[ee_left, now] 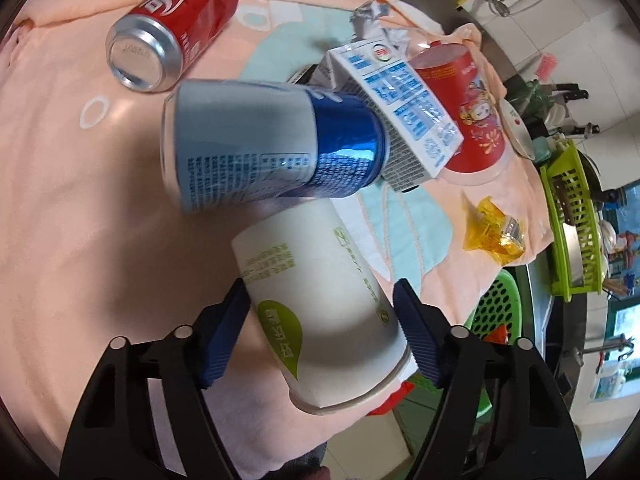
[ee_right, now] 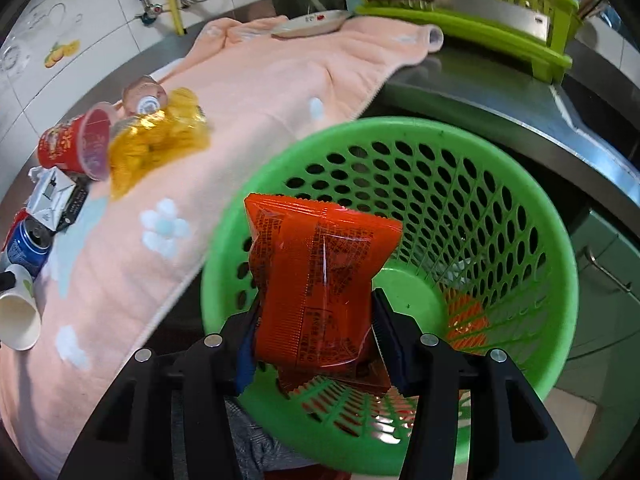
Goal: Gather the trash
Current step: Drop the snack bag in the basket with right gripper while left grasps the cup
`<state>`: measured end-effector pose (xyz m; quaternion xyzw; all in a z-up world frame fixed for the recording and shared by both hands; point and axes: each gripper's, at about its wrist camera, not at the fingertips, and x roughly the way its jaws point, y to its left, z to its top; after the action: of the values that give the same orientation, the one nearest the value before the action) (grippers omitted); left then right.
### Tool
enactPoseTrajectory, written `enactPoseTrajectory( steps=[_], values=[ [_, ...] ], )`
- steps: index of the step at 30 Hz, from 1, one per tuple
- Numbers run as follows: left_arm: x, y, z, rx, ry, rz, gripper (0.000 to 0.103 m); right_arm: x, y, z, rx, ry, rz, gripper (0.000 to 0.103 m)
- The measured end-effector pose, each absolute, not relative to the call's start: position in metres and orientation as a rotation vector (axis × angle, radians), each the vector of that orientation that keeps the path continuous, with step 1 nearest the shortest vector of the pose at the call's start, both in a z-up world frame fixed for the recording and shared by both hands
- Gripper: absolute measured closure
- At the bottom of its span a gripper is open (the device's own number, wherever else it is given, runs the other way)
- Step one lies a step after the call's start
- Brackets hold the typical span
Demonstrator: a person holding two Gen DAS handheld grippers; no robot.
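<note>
Peach towel (ee_right: 248, 92) over steel counter (ee_right: 480, 92) — lime dish rack (ee_right: 460, 20), plate (ee_right: 308, 24) behind.

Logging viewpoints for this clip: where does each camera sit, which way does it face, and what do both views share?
Left wrist: on the left hand-held gripper, looking along its fingers across the pink towel; they straddle a white paper cup, blue can beyond.
Right wrist: on the right hand-held gripper, looking down into the green basket; its fingers clamp an orange wrapper.
Shared: towel, cup, blue can, milk carton, red cup, yellow wrapper, basket, dish rack.
</note>
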<state>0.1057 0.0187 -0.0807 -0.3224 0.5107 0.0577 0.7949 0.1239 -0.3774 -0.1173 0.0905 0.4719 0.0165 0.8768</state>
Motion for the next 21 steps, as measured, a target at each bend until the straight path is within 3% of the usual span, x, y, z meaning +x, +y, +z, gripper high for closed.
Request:
enactPoseTrajectory(
  steps=[2, 4, 8, 18, 21],
  values=[
    [0.105, 0.018, -0.078, -0.682, 1.09, 0.118, 0.036, 0.128, -0.381, -0.121, 0.201, 0.994, 0.034, 0.047],
    [0.105, 0.014, -0.074, -0.669, 1.084, 0.095, 0.039, 0.128, -0.386, -0.123, 0.2, 0.985, 0.027, 0.035],
    [0.104, 0.006, -0.069, -0.615, 1.07, 0.065, 0.042, 0.127, -0.395, -0.121, 0.224, 0.971, 0.022, 0.029],
    [0.109, 0.004, -0.075, -0.615, 1.111, 0.03, 0.039, 0.116, -0.402, -0.11, 0.238, 0.937, 0.026, 0.026],
    [0.109, 0.0, -0.077, -0.599, 1.127, 0.024, 0.034, 0.115, -0.399, -0.111, 0.245, 0.938, 0.034, 0.026]
  ],
)
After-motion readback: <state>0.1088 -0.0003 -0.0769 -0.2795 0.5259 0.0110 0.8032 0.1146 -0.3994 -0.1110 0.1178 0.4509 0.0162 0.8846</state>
